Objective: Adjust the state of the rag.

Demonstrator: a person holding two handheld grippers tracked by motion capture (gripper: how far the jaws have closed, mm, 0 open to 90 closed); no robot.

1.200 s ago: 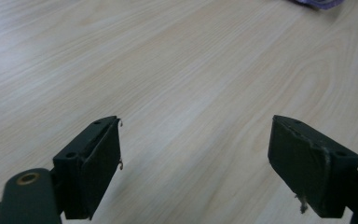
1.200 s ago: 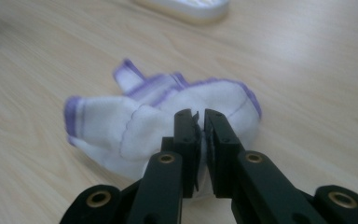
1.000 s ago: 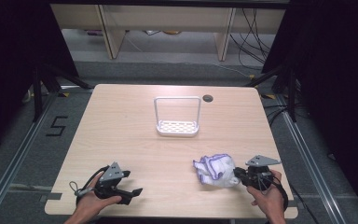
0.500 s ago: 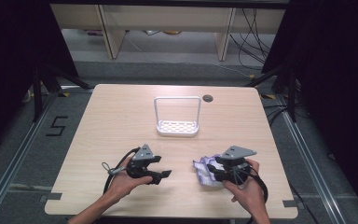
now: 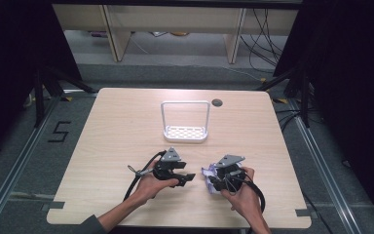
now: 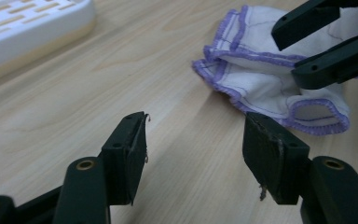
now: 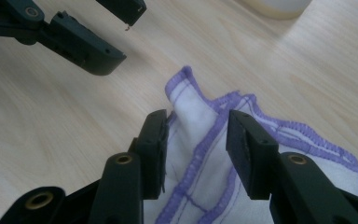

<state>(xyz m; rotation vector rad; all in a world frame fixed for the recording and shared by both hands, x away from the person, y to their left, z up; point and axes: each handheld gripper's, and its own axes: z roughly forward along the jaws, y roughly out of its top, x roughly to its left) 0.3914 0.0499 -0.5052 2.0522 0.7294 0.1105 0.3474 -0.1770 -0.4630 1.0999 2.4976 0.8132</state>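
Cloth (image 5: 209,176), white with purple hems, lies crumpled near the table's (image 5: 126,126) near edge in the high view, right of centre, with the right gripper (image 5: 214,183) over it, the left gripper (image 5: 189,177) just to its left and a white rack (image 5: 185,132) farther off. Left gripper view: the left gripper (image 6: 193,149) has just been closing, yet its jaws stand apart over bare wood, the cloth (image 6: 261,88) beyond them under the other gripper. Right gripper view: the right gripper (image 7: 196,149) has just been closing and straddles a raised fold of cloth (image 7: 196,140); the left pad touches it, but whether the right one presses I cannot tell.
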